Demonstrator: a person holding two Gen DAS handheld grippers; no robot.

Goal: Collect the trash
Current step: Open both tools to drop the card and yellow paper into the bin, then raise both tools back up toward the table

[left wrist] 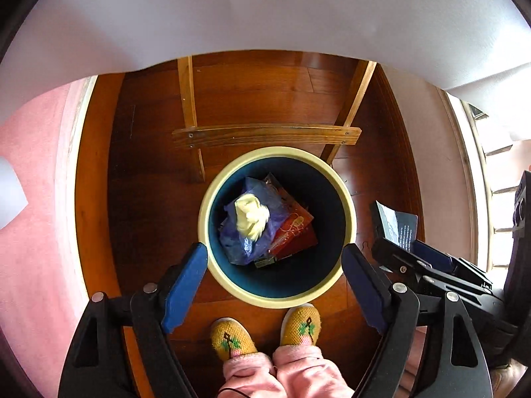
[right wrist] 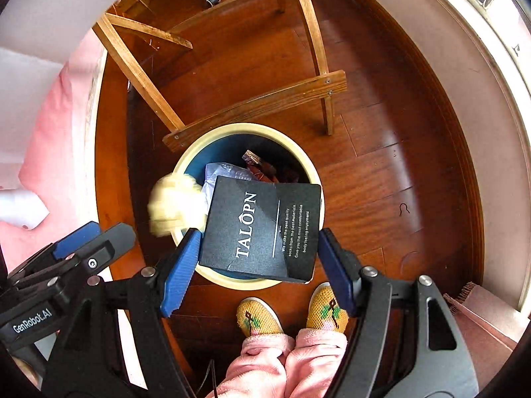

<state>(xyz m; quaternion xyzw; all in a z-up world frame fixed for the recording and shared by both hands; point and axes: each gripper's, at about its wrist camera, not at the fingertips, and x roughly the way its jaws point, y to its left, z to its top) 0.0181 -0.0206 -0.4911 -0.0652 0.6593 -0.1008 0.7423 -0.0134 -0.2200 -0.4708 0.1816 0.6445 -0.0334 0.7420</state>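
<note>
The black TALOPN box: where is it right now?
In the right wrist view the black TALOPN box sits between the right gripper's blue fingers, above the near rim of the trash bin.

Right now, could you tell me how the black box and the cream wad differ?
The black box is flat and printed; the cream wad is crumpled and plain. The black box sits clamped in the right gripper; the cream wad is loose over the bin.

A round bin (left wrist: 345,199) with a cream rim and blue inside stands on the wood floor, holding a crumpled yellowish wad (left wrist: 251,214), blue plastic (left wrist: 239,245) and red wrappers (left wrist: 293,232). A black "TALOPN" box (right wrist: 262,229) hangs tilted above its near rim.
</note>
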